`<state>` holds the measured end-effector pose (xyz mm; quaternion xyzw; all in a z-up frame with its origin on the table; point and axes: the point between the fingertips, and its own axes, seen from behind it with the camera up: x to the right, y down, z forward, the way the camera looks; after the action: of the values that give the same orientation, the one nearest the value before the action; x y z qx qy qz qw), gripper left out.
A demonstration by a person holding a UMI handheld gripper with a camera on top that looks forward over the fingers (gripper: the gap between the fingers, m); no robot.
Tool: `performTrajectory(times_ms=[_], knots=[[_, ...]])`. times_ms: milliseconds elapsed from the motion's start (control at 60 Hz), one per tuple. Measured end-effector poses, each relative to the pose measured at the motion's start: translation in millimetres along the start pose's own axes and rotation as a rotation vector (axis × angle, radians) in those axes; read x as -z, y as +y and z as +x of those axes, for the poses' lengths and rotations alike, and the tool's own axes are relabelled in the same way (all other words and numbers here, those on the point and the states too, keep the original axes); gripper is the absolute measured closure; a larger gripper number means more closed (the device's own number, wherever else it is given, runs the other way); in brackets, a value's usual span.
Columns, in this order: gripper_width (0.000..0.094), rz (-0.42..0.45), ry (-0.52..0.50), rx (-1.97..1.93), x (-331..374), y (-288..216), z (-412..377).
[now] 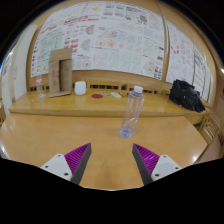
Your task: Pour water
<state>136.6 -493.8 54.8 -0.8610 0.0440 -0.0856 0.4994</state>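
Ahead of the wide-open, empty claw, the clear water bottle stood upright on the wooden worktop, so the approach probably needed centering on its mid-body before closing.

No text can be read anywhere. The wall posters carry dense print, charts and coloured blocks, all too small to make out. The clear water bottle on the wooden table shows a label band, wording illegible. The cardboard box by the wall and the black bag show no legible marking.
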Motion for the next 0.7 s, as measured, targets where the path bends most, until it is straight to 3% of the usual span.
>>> performTrajectory(times_ms=[367,450,567,683,700], knots=[[0.0111,0.138,-0.058,-0.05,-185.9,-66.0,64.8],[0.0189,0.162,-0.082,-0.057,-206.1,-72.0,65.9],[0.0418,0.195,-0.079,-0.042,-222.7,-75.3,72.1],[0.0454,0.207,-0.098,-0.062,-230.0,-77.4,75.3],[0.0522,0.206,-0.097,-0.063,-230.6,-77.3,75.5]])
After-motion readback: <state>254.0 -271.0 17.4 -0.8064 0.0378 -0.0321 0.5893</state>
